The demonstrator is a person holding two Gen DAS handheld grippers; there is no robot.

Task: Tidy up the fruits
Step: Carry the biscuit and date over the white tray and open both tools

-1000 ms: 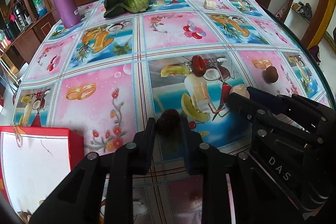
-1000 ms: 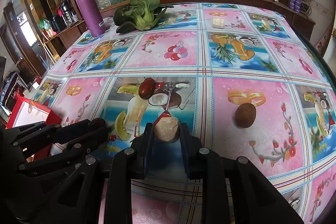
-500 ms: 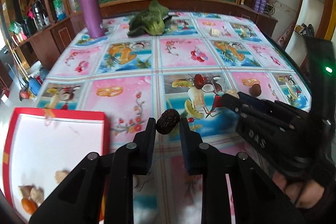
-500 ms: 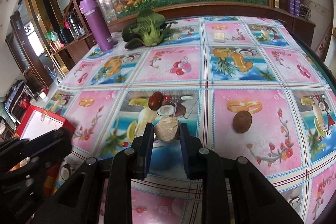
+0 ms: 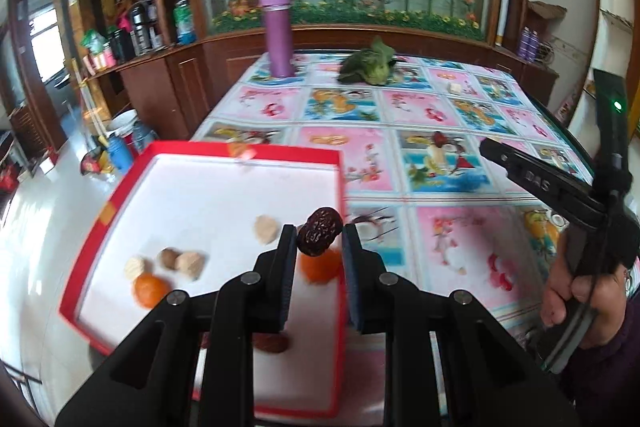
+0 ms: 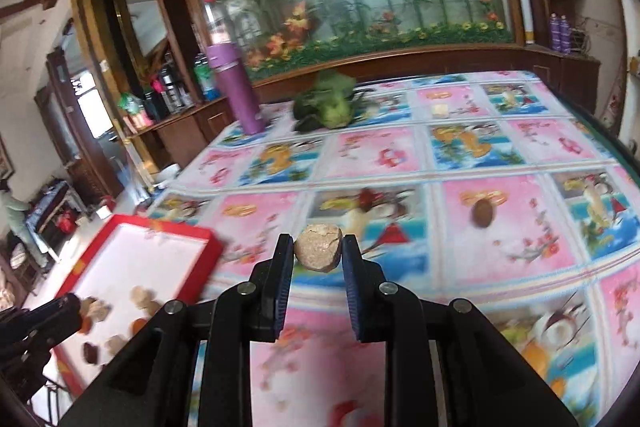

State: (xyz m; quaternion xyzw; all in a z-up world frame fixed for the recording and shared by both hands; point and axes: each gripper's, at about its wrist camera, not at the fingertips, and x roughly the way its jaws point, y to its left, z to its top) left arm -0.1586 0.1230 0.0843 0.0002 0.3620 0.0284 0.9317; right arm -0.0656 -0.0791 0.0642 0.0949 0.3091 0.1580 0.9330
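Left wrist view: the left gripper (image 5: 319, 241) has its jaws clamped on a wrinkled dark red date (image 5: 319, 231), whose long axis tilts from lower left to upper right, held in the air over the right edge of the red-rimmed white tray (image 5: 120, 187). Below in the tray lie two oranges (image 5: 150, 290), several pale nuts (image 5: 266, 229) and another dark date (image 5: 273, 343). Right wrist view: the right gripper (image 6: 318, 253) grips a tan cracked walnut (image 6: 318, 253) above the bench (image 6: 500, 267) with its fruit-print cloth; a brown nut (image 6: 483, 214) and a red date (image 6: 365, 199) lie farther out.
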